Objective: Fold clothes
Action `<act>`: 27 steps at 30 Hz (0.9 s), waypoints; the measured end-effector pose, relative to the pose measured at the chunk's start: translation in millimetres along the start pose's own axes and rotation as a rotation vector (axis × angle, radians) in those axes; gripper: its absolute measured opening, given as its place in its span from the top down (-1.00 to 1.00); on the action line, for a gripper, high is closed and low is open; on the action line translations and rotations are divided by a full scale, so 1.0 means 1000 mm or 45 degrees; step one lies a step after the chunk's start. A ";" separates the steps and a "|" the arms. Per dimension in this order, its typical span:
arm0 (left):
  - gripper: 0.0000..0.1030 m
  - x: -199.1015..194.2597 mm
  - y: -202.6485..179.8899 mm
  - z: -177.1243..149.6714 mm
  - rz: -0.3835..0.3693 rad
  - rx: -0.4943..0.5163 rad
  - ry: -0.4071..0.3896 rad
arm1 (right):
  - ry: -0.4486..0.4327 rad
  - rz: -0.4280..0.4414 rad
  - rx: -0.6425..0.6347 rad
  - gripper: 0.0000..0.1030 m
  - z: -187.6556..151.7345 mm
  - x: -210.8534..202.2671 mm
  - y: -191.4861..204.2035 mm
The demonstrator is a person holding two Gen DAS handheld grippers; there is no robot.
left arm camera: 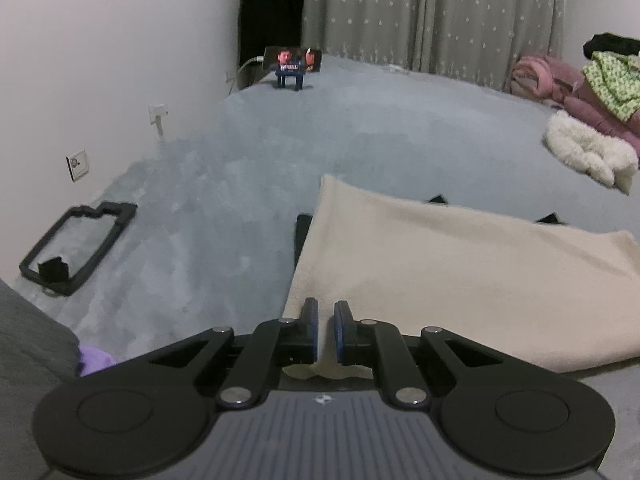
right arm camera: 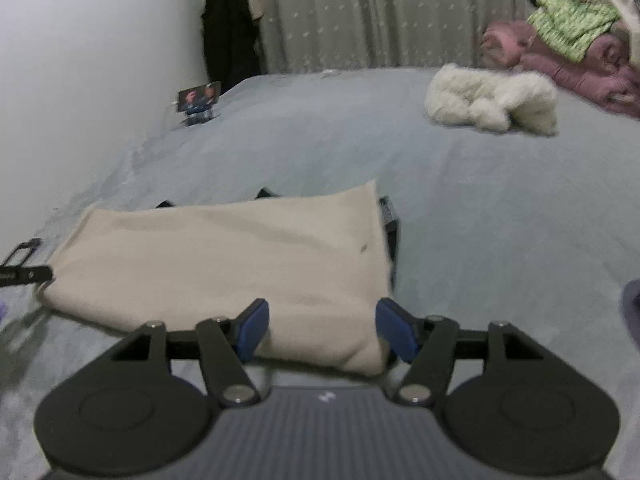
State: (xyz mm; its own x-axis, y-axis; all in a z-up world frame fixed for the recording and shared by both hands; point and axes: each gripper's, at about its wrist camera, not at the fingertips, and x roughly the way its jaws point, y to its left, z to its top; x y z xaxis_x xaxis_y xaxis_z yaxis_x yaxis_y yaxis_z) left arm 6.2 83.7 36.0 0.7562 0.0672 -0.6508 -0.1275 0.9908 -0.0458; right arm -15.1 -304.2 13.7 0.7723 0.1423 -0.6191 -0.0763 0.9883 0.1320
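Lying folded flat on the grey-blue plush bed (right arm camera: 480, 208): cream knitted fabric garment (right arm camera: 224, 256). Left gripper (left arm camera: 324, 320) pinching its near edge; right gripper (right arm camera: 322, 322) standing spread around its corner.

Your cream garment (left arm camera: 460, 276) looks like soft, matt knit cloth; the bed cover (left arm camera: 360, 140) under it is a plush, brushed fabric. The white fleece (right arm camera: 492, 98) is shaggy. Your gripper frames are matt black plastic.
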 end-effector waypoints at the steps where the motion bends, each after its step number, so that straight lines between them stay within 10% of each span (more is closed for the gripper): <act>1: 0.79 0.003 0.000 -0.001 0.002 -0.002 0.006 | 0.000 -0.005 0.009 -0.28 0.000 0.000 -0.001; 9: 0.79 -0.007 0.004 0.006 0.006 -0.036 -0.036 | -0.088 -0.028 0.031 -0.27 0.005 -0.007 -0.003; 13: 0.79 -0.011 0.006 0.007 -0.003 -0.067 -0.066 | -0.147 0.006 0.024 0.34 0.009 -0.015 0.001; 19: 0.77 -0.025 -0.010 0.004 -0.035 0.036 -0.187 | -0.064 0.056 -0.046 0.43 0.003 0.002 0.017; 27: 0.68 0.006 -0.025 -0.009 -0.021 0.123 -0.019 | 0.029 0.016 -0.068 0.41 -0.002 0.020 0.023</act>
State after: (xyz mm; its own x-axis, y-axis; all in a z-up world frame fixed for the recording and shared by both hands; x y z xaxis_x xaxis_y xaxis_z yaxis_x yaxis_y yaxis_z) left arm 8.2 58.7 26.5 0.7675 0.0520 -0.6389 -0.0533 0.9984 0.0172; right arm -2.5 -278.3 3.1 0.7564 0.1554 -0.6354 -0.1201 0.9878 0.0987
